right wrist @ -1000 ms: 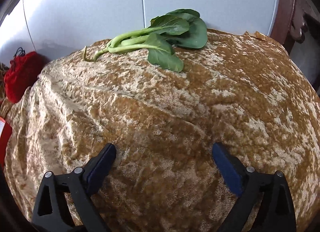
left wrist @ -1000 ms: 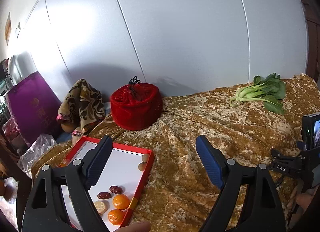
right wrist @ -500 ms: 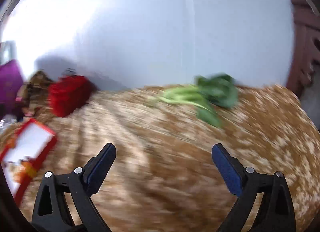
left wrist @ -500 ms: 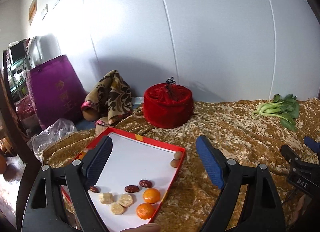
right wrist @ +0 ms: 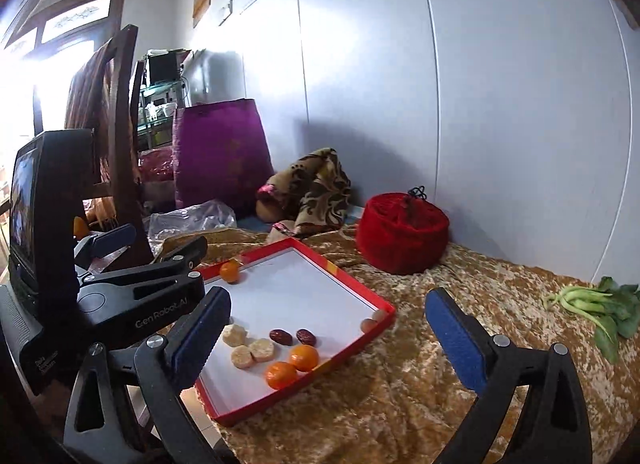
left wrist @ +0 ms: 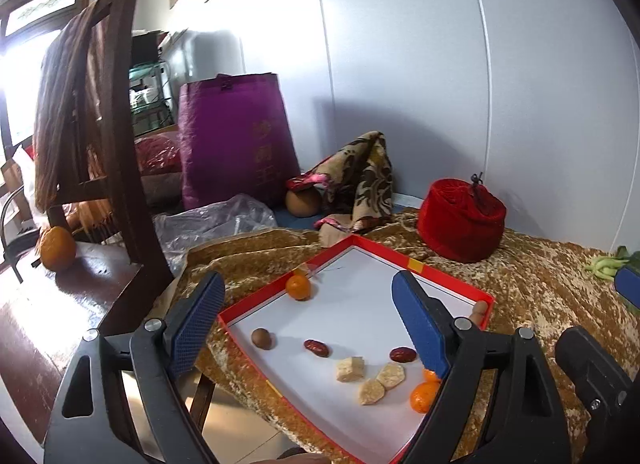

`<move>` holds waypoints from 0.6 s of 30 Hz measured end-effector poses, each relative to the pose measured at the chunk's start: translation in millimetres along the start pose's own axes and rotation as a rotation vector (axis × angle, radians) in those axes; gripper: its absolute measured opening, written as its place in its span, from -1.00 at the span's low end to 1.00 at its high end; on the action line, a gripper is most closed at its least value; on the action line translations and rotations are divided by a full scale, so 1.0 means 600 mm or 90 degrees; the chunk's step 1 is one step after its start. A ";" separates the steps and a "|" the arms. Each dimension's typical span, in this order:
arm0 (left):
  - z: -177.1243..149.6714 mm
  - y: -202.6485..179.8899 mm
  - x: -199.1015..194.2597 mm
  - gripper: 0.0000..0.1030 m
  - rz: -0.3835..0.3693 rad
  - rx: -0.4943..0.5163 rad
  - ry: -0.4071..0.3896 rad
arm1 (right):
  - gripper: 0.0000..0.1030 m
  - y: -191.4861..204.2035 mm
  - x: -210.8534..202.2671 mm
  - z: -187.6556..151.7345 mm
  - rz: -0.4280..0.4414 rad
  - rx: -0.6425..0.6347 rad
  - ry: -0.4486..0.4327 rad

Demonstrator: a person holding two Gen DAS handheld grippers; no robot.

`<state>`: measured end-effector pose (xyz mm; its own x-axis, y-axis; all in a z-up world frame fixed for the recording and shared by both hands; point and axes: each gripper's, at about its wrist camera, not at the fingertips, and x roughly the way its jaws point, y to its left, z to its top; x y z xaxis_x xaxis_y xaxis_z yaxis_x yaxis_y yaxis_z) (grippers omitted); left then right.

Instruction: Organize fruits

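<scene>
A: What is seen from the left wrist that is missed from the right?

B: A small brown round fruit (left wrist: 262,339) near the left edge of the red tray (left wrist: 448,282), and a large orange (left wrist: 58,248) on the dark wooden chair seat (left wrist: 92,284) off the bed. The left tool (left wrist: 308,324) is held wide open over the tray, nothing gripped.

A: And from the right wrist?

B: The whole bunch of greens (right wrist: 596,310) is shown lying on the gold bedspread (right wrist: 420,364), well apart from the tray (right wrist: 344,280) (only its stalk ends are caught by the other view). Two mandarins (right wrist: 292,366) sit at the tray's near edge, another mandarin (right wrist: 230,271) at its far corner. The right tool (right wrist: 328,334) is spread wide and empty.
</scene>
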<state>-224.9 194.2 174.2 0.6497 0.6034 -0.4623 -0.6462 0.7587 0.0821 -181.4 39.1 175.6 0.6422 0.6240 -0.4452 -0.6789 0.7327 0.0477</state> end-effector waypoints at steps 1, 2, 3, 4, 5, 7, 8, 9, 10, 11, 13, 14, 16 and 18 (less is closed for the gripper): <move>-0.002 0.007 -0.002 0.68 0.010 -0.006 0.000 | 0.92 0.006 -0.002 0.002 0.004 -0.004 -0.002; -0.005 0.011 -0.003 0.68 0.017 -0.006 0.002 | 0.92 0.017 0.000 0.004 0.006 -0.011 -0.002; -0.007 0.012 -0.002 0.68 0.019 -0.005 0.005 | 0.92 0.024 0.001 0.005 0.005 -0.015 -0.002; -0.010 0.013 -0.003 0.68 0.020 -0.002 0.007 | 0.92 0.029 0.001 0.005 0.006 -0.018 -0.001; -0.013 0.013 -0.004 0.69 0.023 0.002 0.009 | 0.92 0.033 0.000 0.006 0.004 -0.019 0.002; -0.016 0.020 -0.004 0.69 0.018 -0.004 0.017 | 0.93 0.041 0.004 0.007 -0.006 -0.016 0.012; -0.016 0.023 -0.005 0.69 0.012 -0.008 0.023 | 0.93 0.041 0.006 0.007 -0.009 -0.010 0.014; -0.016 0.025 -0.005 0.69 0.010 -0.012 0.026 | 0.93 0.038 0.008 0.007 -0.013 -0.005 0.018; -0.016 0.026 -0.006 0.69 0.008 -0.015 0.026 | 0.93 0.034 0.009 0.007 -0.014 -0.001 0.022; -0.016 0.026 -0.007 0.69 0.007 -0.014 0.028 | 0.93 0.029 0.010 0.006 -0.013 0.002 0.024; -0.017 0.026 -0.005 0.69 0.003 -0.014 0.033 | 0.93 0.025 0.009 0.005 -0.016 0.009 0.023; -0.017 0.026 -0.007 0.69 0.003 -0.015 0.034 | 0.93 0.023 0.007 0.006 -0.017 0.012 0.021; -0.018 0.026 -0.009 0.69 0.002 -0.014 0.034 | 0.93 0.019 0.002 0.008 -0.018 0.013 0.016; -0.019 0.028 -0.012 0.69 0.001 -0.013 0.034 | 0.93 0.020 -0.002 0.011 -0.015 0.012 0.013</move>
<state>-245.0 199.7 168.8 0.6262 0.5905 -0.5091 -0.6558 0.7521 0.0656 -188.1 49.2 182.4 0.6505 0.6011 -0.4642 -0.6565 0.7524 0.0542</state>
